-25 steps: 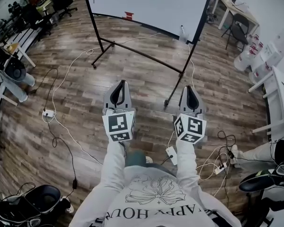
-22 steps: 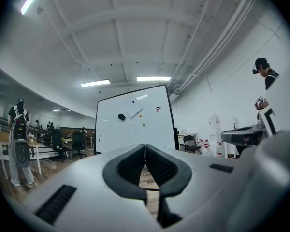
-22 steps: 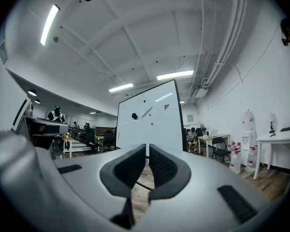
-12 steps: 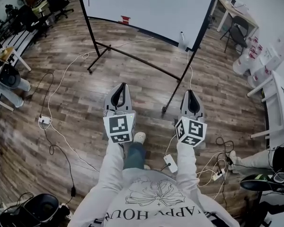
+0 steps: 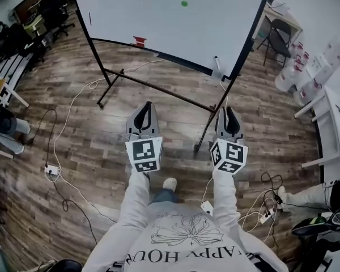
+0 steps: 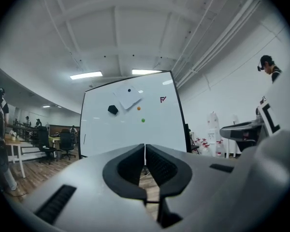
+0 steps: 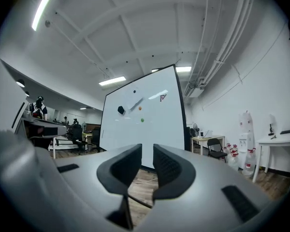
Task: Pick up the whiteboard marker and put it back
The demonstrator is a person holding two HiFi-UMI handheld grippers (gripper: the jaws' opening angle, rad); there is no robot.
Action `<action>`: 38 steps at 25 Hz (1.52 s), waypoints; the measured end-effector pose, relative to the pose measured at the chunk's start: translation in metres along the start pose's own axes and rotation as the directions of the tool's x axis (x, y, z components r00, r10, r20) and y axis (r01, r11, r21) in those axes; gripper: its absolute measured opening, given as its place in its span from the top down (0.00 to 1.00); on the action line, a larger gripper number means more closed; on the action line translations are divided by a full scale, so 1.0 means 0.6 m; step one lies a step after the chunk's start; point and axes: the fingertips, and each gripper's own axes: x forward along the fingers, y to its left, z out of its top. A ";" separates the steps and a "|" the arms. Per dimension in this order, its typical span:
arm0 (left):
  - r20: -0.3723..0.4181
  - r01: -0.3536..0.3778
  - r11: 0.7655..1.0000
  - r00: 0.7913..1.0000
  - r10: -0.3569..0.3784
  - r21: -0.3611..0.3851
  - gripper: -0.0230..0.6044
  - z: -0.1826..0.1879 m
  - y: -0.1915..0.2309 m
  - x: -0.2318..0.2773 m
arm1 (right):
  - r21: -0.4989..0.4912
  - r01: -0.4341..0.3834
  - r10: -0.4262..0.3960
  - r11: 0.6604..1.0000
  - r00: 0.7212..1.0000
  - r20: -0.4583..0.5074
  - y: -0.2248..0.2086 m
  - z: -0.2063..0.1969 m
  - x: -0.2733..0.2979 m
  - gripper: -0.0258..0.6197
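Note:
A large whiteboard (image 5: pixel 170 21) on a black wheeled stand stands ahead of me, with small magnets and a sheet of paper on it. On its ledge sit a red item (image 5: pixel 139 41) and a small white object (image 5: pixel 217 61); I cannot pick out a marker for certain. My left gripper (image 5: pixel 147 104) is held level over the wooden floor, shut and empty, its tips touching in the left gripper view (image 6: pixel 145 147). My right gripper (image 5: pixel 230 110) is level beside it. Its jaws have just been opening, and a narrow gap shows in the right gripper view (image 7: pixel 147 149) with nothing between them.
The stand's black leg (image 5: pixel 208 124) runs down just in front of the right gripper. Cables and a power strip (image 5: pixel 51 169) lie on the floor at left. A folding chair (image 5: pixel 280 33), water bottles (image 5: pixel 306 72) and a white table (image 5: pixel 335 118) are at right. A person (image 6: pixel 268 67) stands by.
I have walked toward the whiteboard, which is now closer and larger in the head view. Both grippers travelled with me. The right jaws went from shut to slightly parted.

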 end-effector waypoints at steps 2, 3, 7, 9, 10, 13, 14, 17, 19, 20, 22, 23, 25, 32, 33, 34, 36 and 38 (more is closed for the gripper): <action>0.004 0.017 1.000 1.000 -0.017 0.001 0.95 0.003 0.011 0.047 | -0.003 0.012 -0.012 1.000 1.000 0.002 -0.003 0.003 0.044 0.87; 0.005 0.025 1.000 1.000 -0.025 0.002 0.95 0.003 0.015 0.069 | -0.004 0.019 -0.019 1.000 1.000 0.002 -0.005 0.004 0.063 0.86; 0.001 0.052 0.999 0.999 -0.052 -0.005 0.95 -0.002 0.028 0.143 | -0.009 0.037 -0.037 0.999 0.999 -0.012 -0.011 -0.004 0.130 0.84; -0.007 0.060 0.998 0.998 -0.060 -0.009 0.95 -0.010 0.032 0.173 | -0.015 0.039 -0.040 0.999 0.999 -0.024 -0.013 -0.011 0.158 0.82; -0.012 0.063 0.998 0.998 -0.063 -0.011 0.95 -0.015 0.033 0.187 | -0.018 0.040 -0.040 0.999 0.999 -0.030 -0.015 -0.014 0.170 0.82; -0.031 0.074 0.997 0.997 -0.075 -0.023 0.95 -0.028 0.033 0.231 | -0.028 0.042 -0.043 0.999 0.998 -0.046 -0.025 -0.023 0.210 0.81; -0.038 0.078 0.997 0.996 -0.079 -0.027 0.95 -0.033 0.032 0.246 | -0.030 0.044 -0.045 0.999 0.998 -0.051 -0.030 -0.026 0.223 0.80; -0.051 0.089 0.996 0.995 -0.091 -0.030 0.95 -0.043 0.024 0.293 | -0.032 0.049 -0.051 0.998 0.997 -0.066 -0.050 -0.037 0.266 0.80; -0.046 0.097 0.995 0.994 -0.098 -0.022 0.95 -0.042 0.020 0.327 | -0.033 0.043 -0.045 0.999 0.996 -0.072 -0.063 -0.043 0.301 0.80; -0.045 0.099 0.995 0.994 -0.099 -0.016 0.95 -0.041 0.020 0.345 | -0.036 0.037 -0.040 0.999 0.996 -0.074 -0.069 -0.046 0.319 0.80; -0.050 0.098 0.995 0.994 -0.099 -0.007 0.95 -0.046 0.020 0.381 | -0.046 0.032 -0.036 0.998 0.996 -0.085 -0.082 -0.056 0.356 0.80; -0.055 0.098 0.995 0.994 -0.098 -0.006 0.95 -0.050 0.019 0.398 | -0.050 0.033 -0.037 0.998 0.995 -0.092 -0.090 -0.063 0.373 0.80; -0.065 0.095 0.996 0.993 -0.095 -0.004 0.95 -0.057 0.016 0.432 | -0.047 0.032 -0.036 0.998 0.994 -0.104 -0.107 -0.073 0.408 0.80; -0.095 0.092 0.996 0.991 -0.091 0.004 0.95 -0.069 -0.002 0.547 | -0.050 0.008 -0.016 0.999 0.989 -0.150 -0.151 -0.105 0.529 0.80; -0.099 0.092 0.996 0.991 -0.091 0.006 0.95 -0.071 -0.003 0.560 | -0.055 0.006 -0.015 0.998 0.987 -0.162 -0.155 -0.112 0.544 0.80; -0.103 0.092 0.996 0.990 -0.091 0.006 0.95 -0.073 -0.004 0.574 | -0.059 0.005 -0.016 0.998 0.984 -0.175 -0.159 -0.119 0.559 0.80; -0.114 0.092 0.996 0.989 -0.090 0.005 0.95 -0.078 -0.006 0.601 | -0.059 0.008 -0.020 0.998 0.979 -0.203 -0.169 -0.136 0.585 0.80; -0.125 0.089 0.996 0.988 -0.088 0.003 0.95 -0.085 -0.006 0.624 | -0.057 0.011 -0.024 0.998 0.972 -0.234 -0.178 -0.155 0.606 0.80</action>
